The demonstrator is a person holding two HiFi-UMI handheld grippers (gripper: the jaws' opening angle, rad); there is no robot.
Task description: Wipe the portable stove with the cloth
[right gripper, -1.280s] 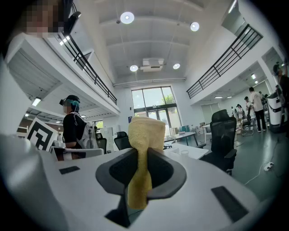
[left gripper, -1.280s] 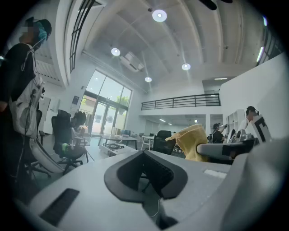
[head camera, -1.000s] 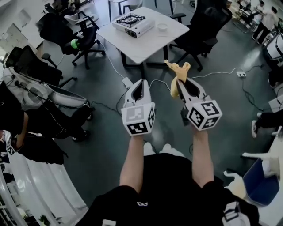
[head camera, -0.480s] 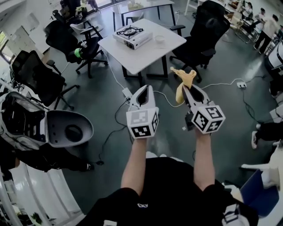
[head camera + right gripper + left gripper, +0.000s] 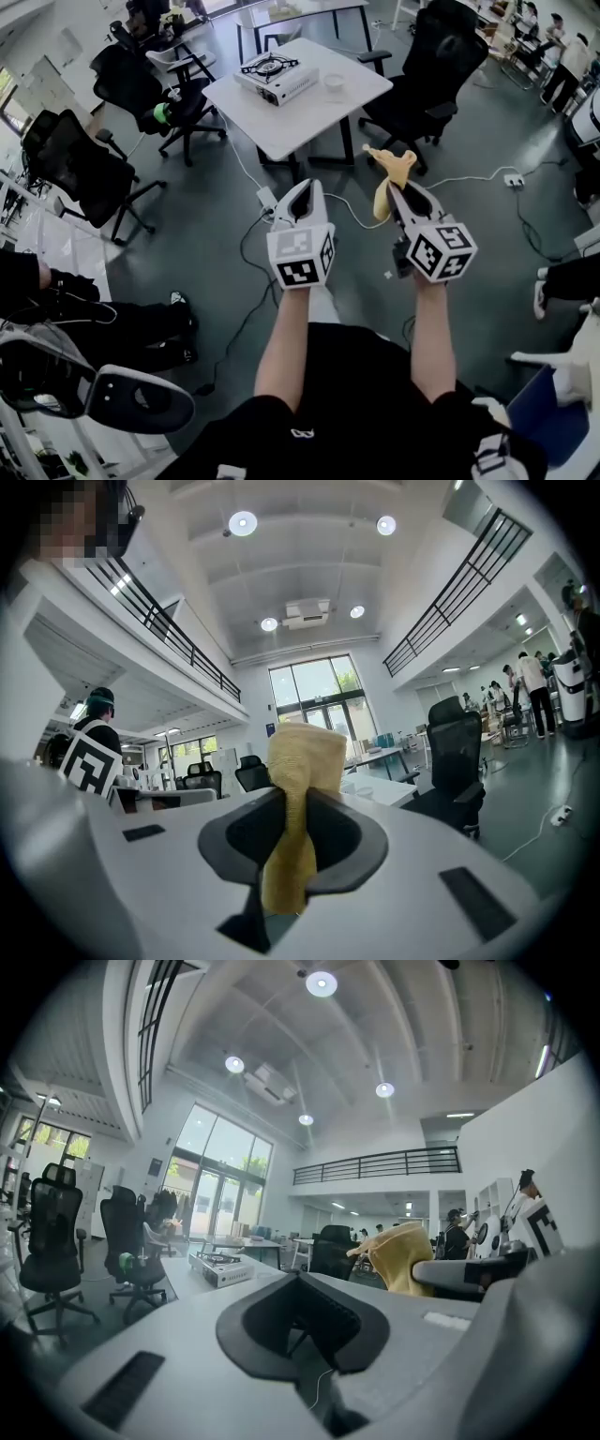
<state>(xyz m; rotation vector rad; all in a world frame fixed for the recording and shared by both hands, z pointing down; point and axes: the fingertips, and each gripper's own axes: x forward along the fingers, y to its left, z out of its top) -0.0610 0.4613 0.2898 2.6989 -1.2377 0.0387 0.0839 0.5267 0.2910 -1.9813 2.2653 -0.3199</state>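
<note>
Cloth (image 5: 394,161), yellow, pinched between jaws of right gripper (image 5: 393,186); left gripper (image 5: 307,186) closed on nothing; portable stove (image 5: 272,74) on far table (image 5: 323,108).

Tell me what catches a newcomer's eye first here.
The yellow cloth pinched in the right gripper stands out, held in mid-air over the grey floor. Beyond it, the portable stove sits on a white table. The left gripper is shut and empty alongside.

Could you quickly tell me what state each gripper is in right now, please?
Left gripper: shut, nothing between its jaws.
Right gripper: shut on the yellow cloth.
</note>
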